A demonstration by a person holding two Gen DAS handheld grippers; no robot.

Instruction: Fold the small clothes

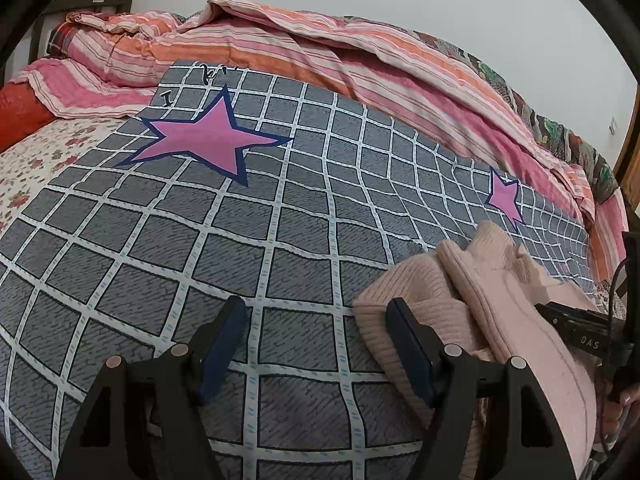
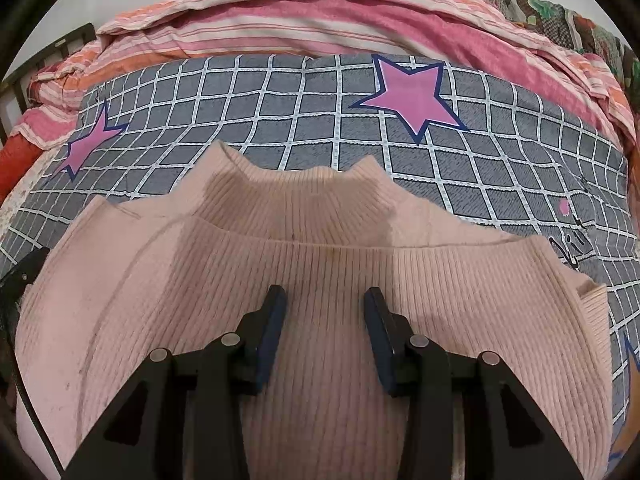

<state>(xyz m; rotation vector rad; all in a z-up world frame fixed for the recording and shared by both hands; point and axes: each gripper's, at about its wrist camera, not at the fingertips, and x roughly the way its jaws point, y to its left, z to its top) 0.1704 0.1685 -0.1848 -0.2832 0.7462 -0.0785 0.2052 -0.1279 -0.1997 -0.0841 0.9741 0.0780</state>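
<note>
A pale pink ribbed sweater (image 2: 320, 248) lies on the grey checked sheet (image 2: 280, 112), collar away from me and its sides folded in. My right gripper (image 2: 324, 293) hovers over the middle of it. Its blue pads (image 2: 272, 320) stand apart and pinch no fabric. In the left wrist view the same sweater (image 1: 480, 280) is a bunched stack at the lower right. My left gripper (image 1: 316, 305) is open over the bare sheet (image 1: 200, 240), its right pad (image 1: 408, 344) at the sweater's near edge. A black part of the right tool (image 1: 576, 326) shows over the sweater.
A rumpled pink and orange striped quilt (image 1: 320, 40) is heaped along the far side of the bed. A floral sheet (image 1: 48, 148) and a red cushion (image 1: 20, 112) lie at the far left, below a dark headboard (image 1: 100, 2). Pink stars (image 1: 208, 136) mark the sheet.
</note>
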